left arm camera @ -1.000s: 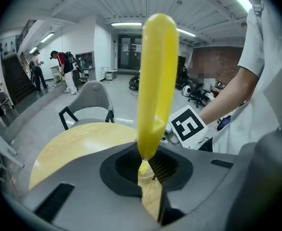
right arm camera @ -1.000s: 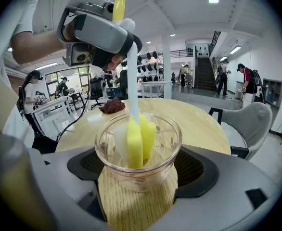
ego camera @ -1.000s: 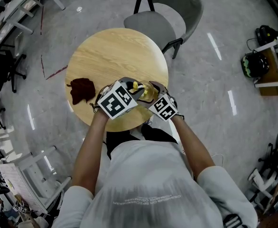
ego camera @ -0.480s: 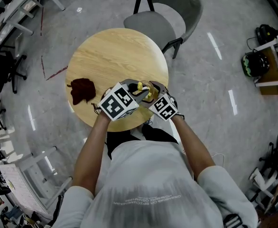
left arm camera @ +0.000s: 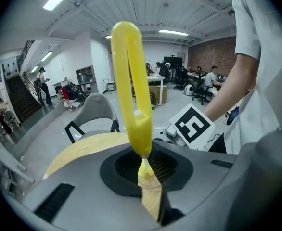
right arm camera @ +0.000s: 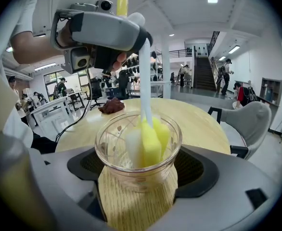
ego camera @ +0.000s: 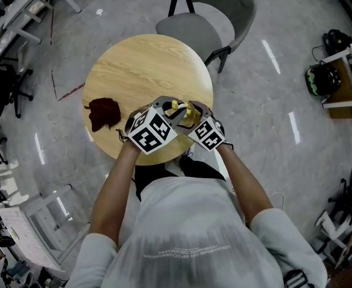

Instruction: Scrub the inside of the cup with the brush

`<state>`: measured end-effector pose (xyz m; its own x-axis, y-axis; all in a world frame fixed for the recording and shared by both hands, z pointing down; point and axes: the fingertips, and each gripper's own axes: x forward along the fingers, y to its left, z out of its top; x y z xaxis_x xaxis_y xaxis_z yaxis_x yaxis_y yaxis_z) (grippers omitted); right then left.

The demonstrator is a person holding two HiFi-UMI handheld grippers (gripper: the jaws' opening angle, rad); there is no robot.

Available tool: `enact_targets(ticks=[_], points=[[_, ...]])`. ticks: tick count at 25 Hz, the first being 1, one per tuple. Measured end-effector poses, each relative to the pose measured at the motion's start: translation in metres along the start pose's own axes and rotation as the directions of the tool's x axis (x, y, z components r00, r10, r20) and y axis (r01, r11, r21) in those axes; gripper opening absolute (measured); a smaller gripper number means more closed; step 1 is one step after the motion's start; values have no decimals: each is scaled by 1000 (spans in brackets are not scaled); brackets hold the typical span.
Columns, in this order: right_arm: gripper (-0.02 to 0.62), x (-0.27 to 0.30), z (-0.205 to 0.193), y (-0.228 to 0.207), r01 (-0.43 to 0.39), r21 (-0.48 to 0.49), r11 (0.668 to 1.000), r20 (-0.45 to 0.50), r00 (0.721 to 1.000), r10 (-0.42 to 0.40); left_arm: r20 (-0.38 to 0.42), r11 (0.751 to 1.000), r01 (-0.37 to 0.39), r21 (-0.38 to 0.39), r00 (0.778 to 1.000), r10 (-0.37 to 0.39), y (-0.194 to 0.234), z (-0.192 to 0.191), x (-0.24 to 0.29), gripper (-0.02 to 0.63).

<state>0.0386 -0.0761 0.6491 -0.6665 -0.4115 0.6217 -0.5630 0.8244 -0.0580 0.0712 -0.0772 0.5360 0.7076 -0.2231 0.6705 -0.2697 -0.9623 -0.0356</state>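
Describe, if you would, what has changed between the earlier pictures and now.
The left gripper, carrying the brush, edged slightly toward the person and rightward in the head view. Its marker cube turned a little, and the yellow handle shifted with it. Nothing was taken or let go: the left gripper stays shut on the brush, the right gripper on the cup. The dark red cloth, table and chair stayed put.

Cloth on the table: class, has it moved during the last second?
No. The dark red cloth lies at the same spot near the round table's left edge.
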Motion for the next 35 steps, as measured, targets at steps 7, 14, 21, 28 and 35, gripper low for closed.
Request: enact_targets(ticks=[7, 14, 21, 28, 35], points=[[433, 1, 0, 3, -3, 7, 1000, 0, 1000, 3, -194, 996, 89, 14, 977, -84, -11, -15, -12, 49], [433, 2, 1, 5, -4, 1, 1000, 4, 1000, 4, -264, 975, 206, -89, 939, -222, -23, -18, -18, 50], [433, 1, 2, 6, -6, 17, 1000, 11, 1000, 6, -123, 960, 217, -178, 963, -241, -15, -4, -15, 51], [433, 1, 1, 5, -10, 26, 1000, 13, 1000, 10, -15, 972, 141, -186, 989, -146, -3, 8, -1, 50], [433, 2, 1, 5, -8, 18, 1000, 11, 1000, 8, 39, 985, 6, -172, 999, 0, 8, 6, 6, 50]])
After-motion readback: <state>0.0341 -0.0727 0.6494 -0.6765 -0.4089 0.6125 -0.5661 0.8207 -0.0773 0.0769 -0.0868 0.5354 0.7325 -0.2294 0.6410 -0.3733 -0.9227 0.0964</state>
